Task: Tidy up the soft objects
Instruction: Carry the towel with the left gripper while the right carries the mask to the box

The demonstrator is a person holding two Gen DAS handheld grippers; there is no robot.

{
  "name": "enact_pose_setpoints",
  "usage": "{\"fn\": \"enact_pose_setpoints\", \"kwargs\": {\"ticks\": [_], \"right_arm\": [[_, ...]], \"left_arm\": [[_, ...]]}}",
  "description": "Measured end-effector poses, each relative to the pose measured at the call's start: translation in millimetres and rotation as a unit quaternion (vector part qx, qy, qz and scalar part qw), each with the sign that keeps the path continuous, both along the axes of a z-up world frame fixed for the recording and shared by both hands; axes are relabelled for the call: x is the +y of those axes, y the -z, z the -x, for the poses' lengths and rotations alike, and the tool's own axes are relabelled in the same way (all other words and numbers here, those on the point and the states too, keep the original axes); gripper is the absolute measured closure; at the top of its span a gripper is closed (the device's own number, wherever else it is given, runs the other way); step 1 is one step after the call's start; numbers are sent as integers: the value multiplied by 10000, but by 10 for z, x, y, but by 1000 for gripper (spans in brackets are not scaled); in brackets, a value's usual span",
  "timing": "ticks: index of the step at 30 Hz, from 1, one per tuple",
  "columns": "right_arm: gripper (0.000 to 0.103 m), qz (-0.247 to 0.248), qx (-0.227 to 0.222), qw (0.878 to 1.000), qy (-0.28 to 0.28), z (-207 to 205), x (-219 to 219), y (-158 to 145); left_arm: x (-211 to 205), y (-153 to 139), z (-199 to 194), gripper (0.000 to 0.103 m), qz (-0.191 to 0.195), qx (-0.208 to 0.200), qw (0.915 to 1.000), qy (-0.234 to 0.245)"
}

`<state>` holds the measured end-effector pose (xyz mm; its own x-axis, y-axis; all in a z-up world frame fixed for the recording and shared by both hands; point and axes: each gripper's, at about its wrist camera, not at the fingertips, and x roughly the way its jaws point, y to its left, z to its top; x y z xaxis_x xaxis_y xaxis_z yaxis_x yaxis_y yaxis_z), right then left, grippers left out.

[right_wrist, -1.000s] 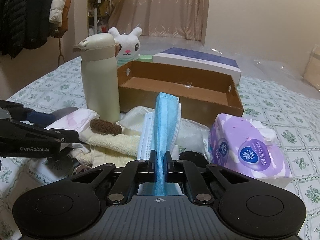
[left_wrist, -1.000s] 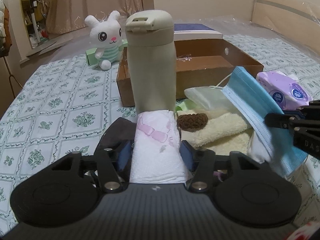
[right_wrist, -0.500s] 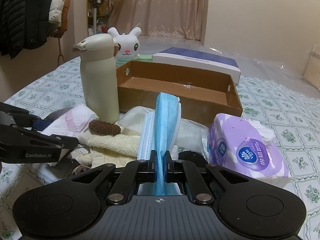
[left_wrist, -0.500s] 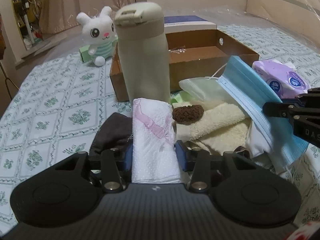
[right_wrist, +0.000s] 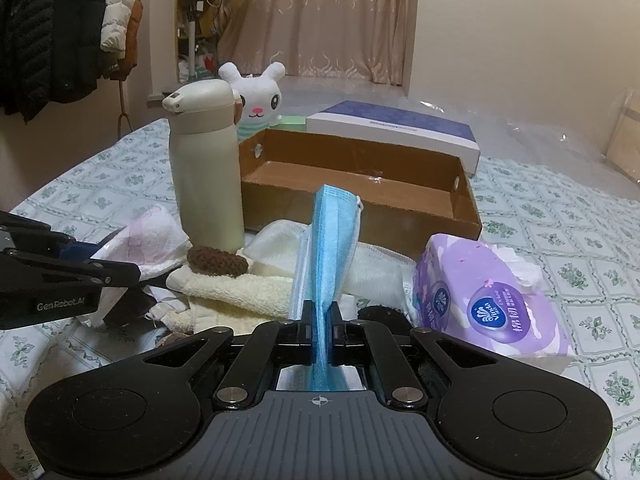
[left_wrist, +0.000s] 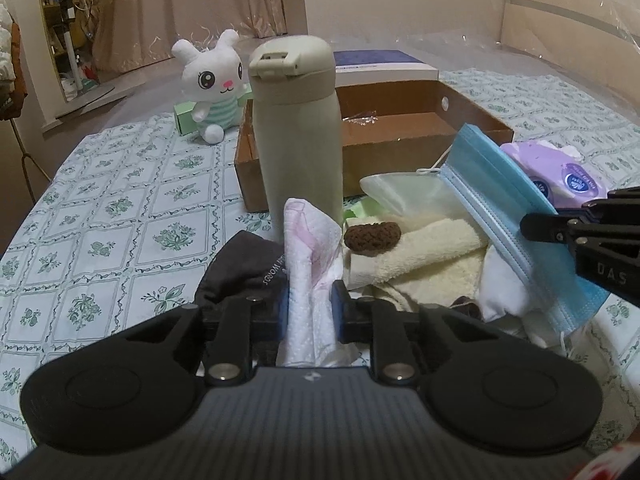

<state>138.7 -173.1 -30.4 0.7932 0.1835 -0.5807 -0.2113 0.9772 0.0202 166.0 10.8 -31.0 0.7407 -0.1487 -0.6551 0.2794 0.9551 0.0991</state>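
Since a second ago, left claw (left_wrist: 310, 307) closed in on the white cloth with pink print (left_wrist: 308, 264), now pinched and bunched between the blue pads; jaws just been closing. Cloth standing up just in front of the tall cream flask (left_wrist: 298, 128), beside a dark grey fabric piece (left_wrist: 244, 266) on its left. Right claw (right_wrist: 320, 320) unmoved, nearly fully shut on the pleated blue face mask (right_wrist: 332, 240), held up on edge. Near the middle, a cream terry towel (left_wrist: 420, 256) with a brown knitted oval (left_wrist: 373, 236) resting on it. Purple tissue pack (right_wrist: 488, 300) lying at right on the green-patterned bedspread (left_wrist: 100, 216). Farther off, open brown cardboard box (right_wrist: 360, 184), empty-looking, flask just left of it. White plush rabbit (left_wrist: 212, 84) far left, behind the flask.
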Motion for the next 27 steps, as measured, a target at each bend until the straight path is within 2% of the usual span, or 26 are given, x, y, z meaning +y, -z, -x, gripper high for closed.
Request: {"fn": "enact_pose_setpoints", "kwargs": {"ticks": [27], "right_arm": [[100, -14, -251, 9997, 36, 461, -36, -420]], "left_arm": [[-186, -431, 567, 84, 330, -243, 9992, -23]]}}
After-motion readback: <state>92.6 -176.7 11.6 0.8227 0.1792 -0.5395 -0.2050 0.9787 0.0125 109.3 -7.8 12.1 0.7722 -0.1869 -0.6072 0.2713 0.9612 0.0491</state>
